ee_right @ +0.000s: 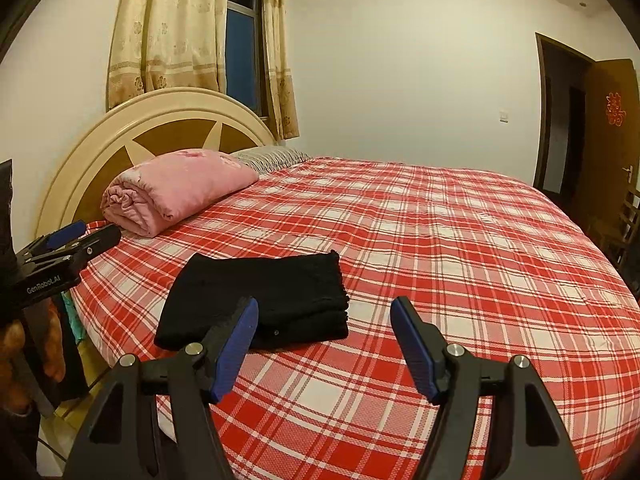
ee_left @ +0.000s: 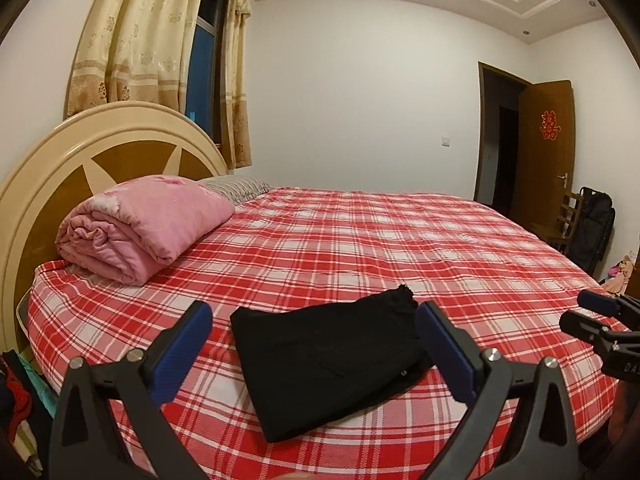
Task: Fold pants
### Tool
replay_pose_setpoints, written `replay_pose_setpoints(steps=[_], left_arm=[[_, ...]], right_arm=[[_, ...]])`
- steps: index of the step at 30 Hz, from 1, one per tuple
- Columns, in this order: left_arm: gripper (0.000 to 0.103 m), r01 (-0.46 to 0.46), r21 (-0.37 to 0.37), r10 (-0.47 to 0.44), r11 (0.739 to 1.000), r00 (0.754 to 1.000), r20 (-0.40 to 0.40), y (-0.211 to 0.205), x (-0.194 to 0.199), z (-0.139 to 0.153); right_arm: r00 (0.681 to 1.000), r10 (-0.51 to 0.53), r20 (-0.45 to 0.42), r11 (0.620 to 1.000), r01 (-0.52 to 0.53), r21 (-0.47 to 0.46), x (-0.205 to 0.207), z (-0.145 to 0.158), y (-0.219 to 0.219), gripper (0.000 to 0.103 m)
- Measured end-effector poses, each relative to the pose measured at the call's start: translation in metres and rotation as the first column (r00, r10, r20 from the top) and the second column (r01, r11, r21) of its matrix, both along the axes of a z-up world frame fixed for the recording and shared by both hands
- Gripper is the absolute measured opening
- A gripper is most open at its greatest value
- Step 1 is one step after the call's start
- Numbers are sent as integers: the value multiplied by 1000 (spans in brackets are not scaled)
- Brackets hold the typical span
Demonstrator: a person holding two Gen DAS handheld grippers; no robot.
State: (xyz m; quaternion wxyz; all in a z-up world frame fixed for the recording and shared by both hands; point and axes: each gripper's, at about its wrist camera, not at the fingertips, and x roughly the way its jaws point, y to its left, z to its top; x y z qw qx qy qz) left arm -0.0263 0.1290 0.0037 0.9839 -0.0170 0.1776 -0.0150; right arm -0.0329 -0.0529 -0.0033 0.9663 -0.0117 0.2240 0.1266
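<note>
Black pants (ee_left: 332,356) (ee_right: 260,292) lie folded into a compact rectangle on the red plaid bed sheet (ee_left: 360,248) (ee_right: 440,240), close to the bed's near edge. My left gripper (ee_left: 313,309) hovers open just short of the pants, its blue pads spread wider than the bundle and holding nothing. My right gripper (ee_right: 325,304) is also open and empty, with its left pad overlapping the pants' near right corner in its own view. Each gripper shows in the other's view: the right gripper (ee_left: 586,312) at the far right, the left gripper (ee_right: 96,232) at the far left.
A rolled pink quilt (ee_left: 140,228) (ee_right: 176,188) and a striped pillow (ee_left: 236,186) lie by the round headboard (ee_left: 120,136). An open brown door (ee_left: 548,152), a wooden chair (ee_left: 560,220) and a black bag (ee_left: 592,224) stand to the right. A hand (ee_right: 24,344) holds the left gripper.
</note>
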Motion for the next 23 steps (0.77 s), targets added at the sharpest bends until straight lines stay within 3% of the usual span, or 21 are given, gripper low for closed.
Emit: replay_pose_setpoints(steps=[23], left_arm=[[103,25,46,-24,999,999,-29,-7,7,-13]], right_arm=[[1000,-9,-22,1000,9,15,2,-6,-9,70]])
